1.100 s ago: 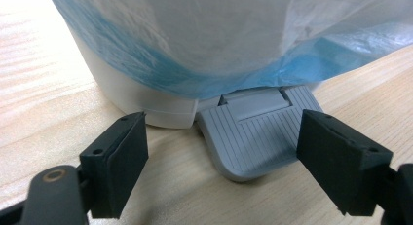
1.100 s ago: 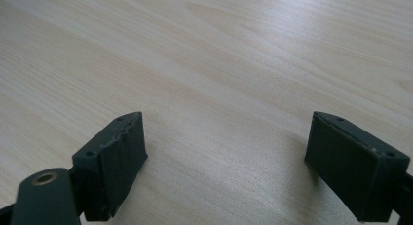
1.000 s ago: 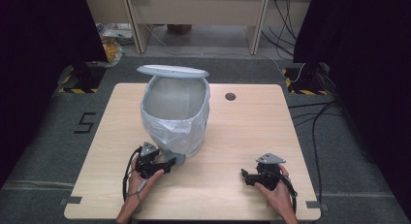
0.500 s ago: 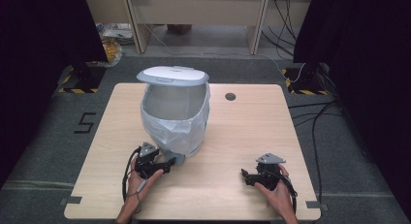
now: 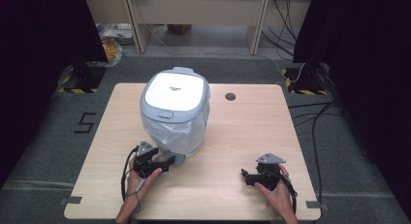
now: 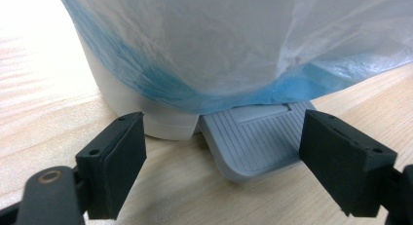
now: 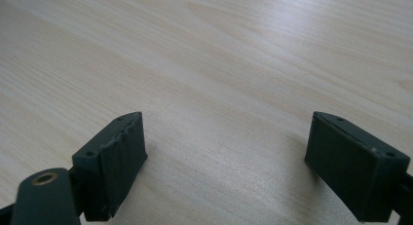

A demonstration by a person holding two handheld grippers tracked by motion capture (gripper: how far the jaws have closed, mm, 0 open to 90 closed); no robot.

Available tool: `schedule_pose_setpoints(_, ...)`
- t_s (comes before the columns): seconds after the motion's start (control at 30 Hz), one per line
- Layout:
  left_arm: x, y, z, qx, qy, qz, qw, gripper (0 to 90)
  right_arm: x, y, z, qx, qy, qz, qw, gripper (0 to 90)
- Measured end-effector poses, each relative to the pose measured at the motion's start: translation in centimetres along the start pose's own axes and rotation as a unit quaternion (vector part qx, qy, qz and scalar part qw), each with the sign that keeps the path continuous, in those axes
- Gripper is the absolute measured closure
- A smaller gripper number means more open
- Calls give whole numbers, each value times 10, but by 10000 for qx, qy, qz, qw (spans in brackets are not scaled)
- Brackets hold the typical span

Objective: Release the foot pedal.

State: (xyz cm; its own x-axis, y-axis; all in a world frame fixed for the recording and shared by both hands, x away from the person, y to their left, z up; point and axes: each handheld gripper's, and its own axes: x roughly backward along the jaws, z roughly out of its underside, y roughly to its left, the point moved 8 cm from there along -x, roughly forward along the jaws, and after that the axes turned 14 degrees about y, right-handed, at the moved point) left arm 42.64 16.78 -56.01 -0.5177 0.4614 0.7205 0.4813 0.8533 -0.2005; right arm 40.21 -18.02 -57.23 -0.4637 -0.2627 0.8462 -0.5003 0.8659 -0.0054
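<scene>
At the near left of the pale wooden table, my left claw, just opening, straddles the grey ribbed pedal of the bag-lined white bin, its lid shut, while my right claw gapes idle.

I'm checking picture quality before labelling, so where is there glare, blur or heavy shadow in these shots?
High view: sharp, black at both side edges, soft sheen on the bin lid. Left gripper view: top left corner of the table washed out white, near jaws soft, pedal sharp. Right gripper view: bright sheen across the wood, jaws slightly blurred.
</scene>
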Motion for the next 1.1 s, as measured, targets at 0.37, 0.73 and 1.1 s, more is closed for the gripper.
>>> schedule_pose_setpoints(0.37,11,2,-2,-143,44,-138,9998,156,0,0,0,-3,0,-1,10000,147)
schedule_pose_setpoints(0.73,29,11,2,-95,5,-121,9999,155,0,0,0,-3,-1,-3,10000,146)
schedule_pose_setpoints(1.1,34,16,24,-185,209,-102,9996,155,0,0,0,-3,1,-3,10000,146)
